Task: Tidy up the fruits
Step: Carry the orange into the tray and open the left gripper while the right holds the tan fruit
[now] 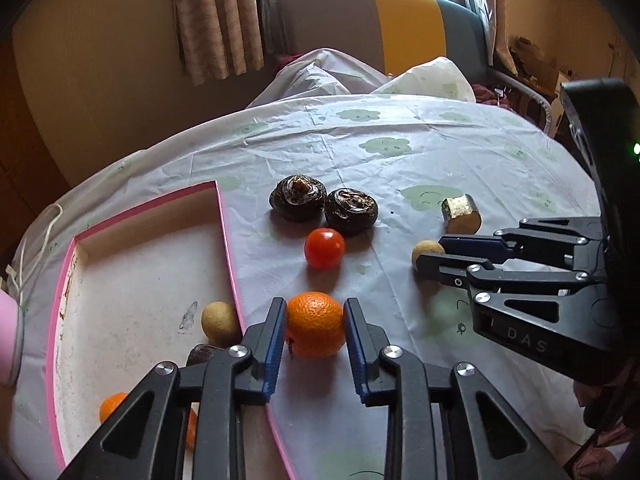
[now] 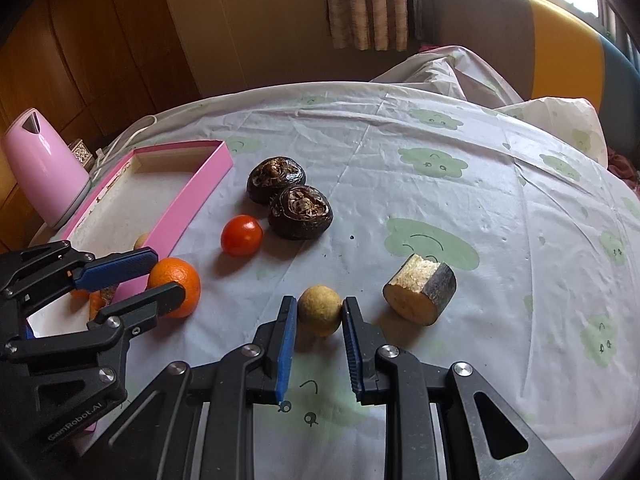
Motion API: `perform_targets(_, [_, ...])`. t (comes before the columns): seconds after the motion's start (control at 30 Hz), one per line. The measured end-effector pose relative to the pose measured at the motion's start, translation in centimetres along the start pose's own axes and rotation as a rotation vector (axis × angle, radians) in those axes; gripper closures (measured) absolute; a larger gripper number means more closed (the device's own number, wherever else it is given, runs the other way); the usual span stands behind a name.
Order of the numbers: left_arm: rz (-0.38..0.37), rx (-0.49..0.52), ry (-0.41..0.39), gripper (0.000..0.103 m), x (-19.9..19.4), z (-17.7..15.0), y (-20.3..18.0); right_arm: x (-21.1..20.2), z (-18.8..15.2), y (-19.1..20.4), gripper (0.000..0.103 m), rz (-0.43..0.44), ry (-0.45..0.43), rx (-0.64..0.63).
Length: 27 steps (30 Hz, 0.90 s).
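My left gripper (image 1: 315, 305) is shut on an orange (image 1: 316, 328) that rests on the tablecloth just right of the pink-edged box (image 1: 140, 272); both blue pads press its sides. My right gripper (image 2: 319, 303) is shut on a small tan round fruit (image 2: 320, 316) lying on the cloth. Loose on the cloth sit a red tomato (image 1: 324, 254), two dark wrinkled fruits (image 1: 298, 198) (image 1: 351, 211) and a cut brown chunk (image 2: 420, 294). In the box lie another tan fruit (image 1: 220, 322), an orange piece (image 1: 112, 404) and a dark item partly hidden by my fingers.
A pink kettle (image 2: 44, 172) stands at the table's left edge behind the box, with a white cord beside it. The round table wears a cloth with green prints (image 2: 432, 160). Beyond its far edge are a covered chair, curtains and a window.
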State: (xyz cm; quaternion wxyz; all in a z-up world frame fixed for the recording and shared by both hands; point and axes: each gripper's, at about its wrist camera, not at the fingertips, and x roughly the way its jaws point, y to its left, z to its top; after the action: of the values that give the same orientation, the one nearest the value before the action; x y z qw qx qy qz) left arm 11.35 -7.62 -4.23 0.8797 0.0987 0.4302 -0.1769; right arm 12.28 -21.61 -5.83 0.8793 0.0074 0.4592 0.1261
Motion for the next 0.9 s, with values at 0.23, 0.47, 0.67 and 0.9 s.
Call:
perform_targets(0.23, [-0.127,-0.094,-0.08,0.075,-2.8,0.1,0.7,-0.1,0.1,0.2,0.08,-0.018,0.003,-0.01])
perform_targets(0.47, [-0.017,-0.266,-0.17,0.074,-6.0,1.3,5.9,0.0,-0.1,1.1,0.08,-0.035,0.01,-0.037])
perform_targets(0.67, [0.15,-0.436,-0.112,0.074,-4.3,0.4,12.2,0.0,-0.2,2.3,0.08,-0.036,0.017,-0.066])
perform_targets(0.9, [0.205,-0.496,-0.087,0.067,-4.1,-1.6,14.1,0.1,-0.4,3.0,0.08,-0.048,0.021,-0.079])
